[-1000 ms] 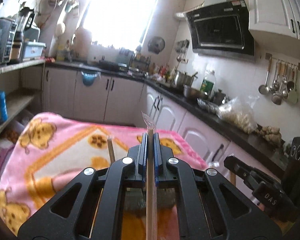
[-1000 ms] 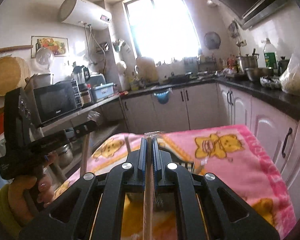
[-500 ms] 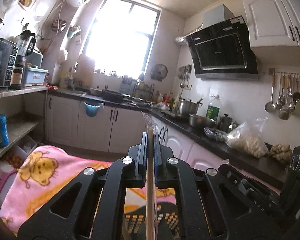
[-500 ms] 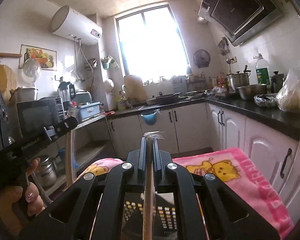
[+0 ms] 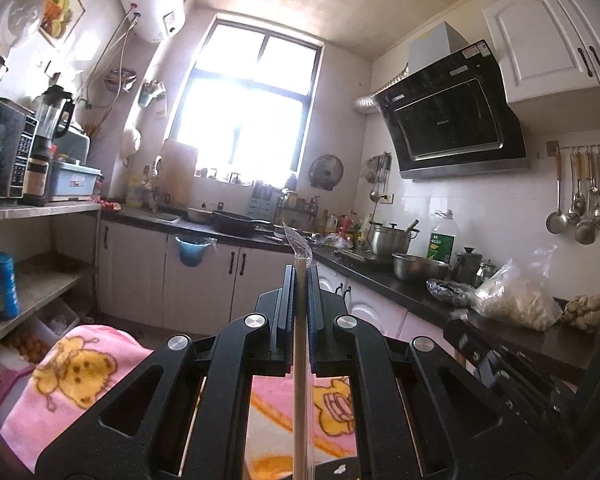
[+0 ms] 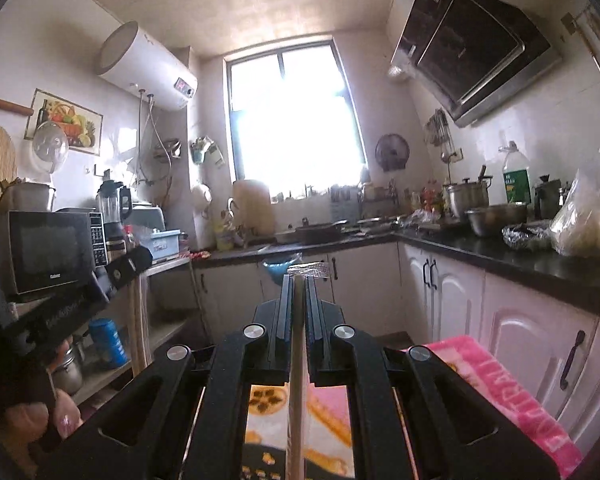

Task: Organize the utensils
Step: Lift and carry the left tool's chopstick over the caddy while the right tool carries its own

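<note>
Wooden chopsticks were clamped in both of your grippers. Your left gripper had its jaws closed tight on a pale wooden chopstick that ran straight down the slot between the fingers; a scrap of clear plastic wrapper stuck out past the tips. Your right gripper was clenched the same way on a second chopstick, again with crinkled clear wrap at the fingertips. Both pointed level, out over the pink blanket toward the kitchen window.

From the right wrist view you could see your left gripper at the left edge, with your left hand under it and its chopstick hanging down beside the shelf.

The lower ends of both chopsticks ran off the bottom of the frames. A dark perforated object lay on the blanket below the right gripper, mostly hidden by the gripper body, so I could not tell what it was. The window glare washed out the counter beneath it.
</note>
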Demonstrator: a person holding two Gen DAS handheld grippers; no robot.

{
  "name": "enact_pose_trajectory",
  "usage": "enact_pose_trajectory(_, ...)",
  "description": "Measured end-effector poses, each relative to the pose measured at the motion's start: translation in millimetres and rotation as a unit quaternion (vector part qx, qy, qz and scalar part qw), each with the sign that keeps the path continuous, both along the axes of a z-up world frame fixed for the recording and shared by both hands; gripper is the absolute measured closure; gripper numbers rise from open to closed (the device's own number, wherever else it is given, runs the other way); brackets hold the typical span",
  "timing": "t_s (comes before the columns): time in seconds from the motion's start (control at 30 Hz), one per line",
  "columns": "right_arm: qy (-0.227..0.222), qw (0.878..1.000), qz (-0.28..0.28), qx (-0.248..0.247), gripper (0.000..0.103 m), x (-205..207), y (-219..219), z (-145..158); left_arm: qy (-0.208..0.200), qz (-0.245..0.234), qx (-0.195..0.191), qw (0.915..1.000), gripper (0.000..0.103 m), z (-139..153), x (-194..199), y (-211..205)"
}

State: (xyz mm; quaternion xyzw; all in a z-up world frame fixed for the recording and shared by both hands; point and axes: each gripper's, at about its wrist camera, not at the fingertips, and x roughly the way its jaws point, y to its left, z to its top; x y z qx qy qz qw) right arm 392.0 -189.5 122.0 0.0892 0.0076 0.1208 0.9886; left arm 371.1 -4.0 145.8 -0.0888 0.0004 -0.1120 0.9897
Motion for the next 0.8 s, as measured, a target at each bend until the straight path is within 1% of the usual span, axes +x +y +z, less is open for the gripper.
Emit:
enact_pose_trajectory(0.2,-0.018,0.999,-0.026,-0.011,0.097,11,4,-9,0.006,-0.003,0.007,1.0000,0.102,-20,11,-5)
enact_pose_trajectory(0.4,-0.016,0.999,-0.045,-0.001,0.097,18,-2,-28,0.012,0.000,0.003,0.9999,0.102,-40,19,-2)
enact_pose_trajectory(0.53,-0.009,0.999,-0.040,0.007,0.097,17,-6,-43,0.011,-0.001,0.002,0.9999,0.102,-49,21,-1)
enact_pose_trajectory(0.7,0.003,1.000,-0.026,0.003,0.097,11,-9,-54,0.015,-0.010,0.008,0.9998,0.102,-57,18,-2)
enact_pose_trajectory(0.8,0.022,1.000,0.005,0.007,0.097,7,-13,-54,0.025,-0.018,0.011,0.9995,0.102,-61,17,-2)
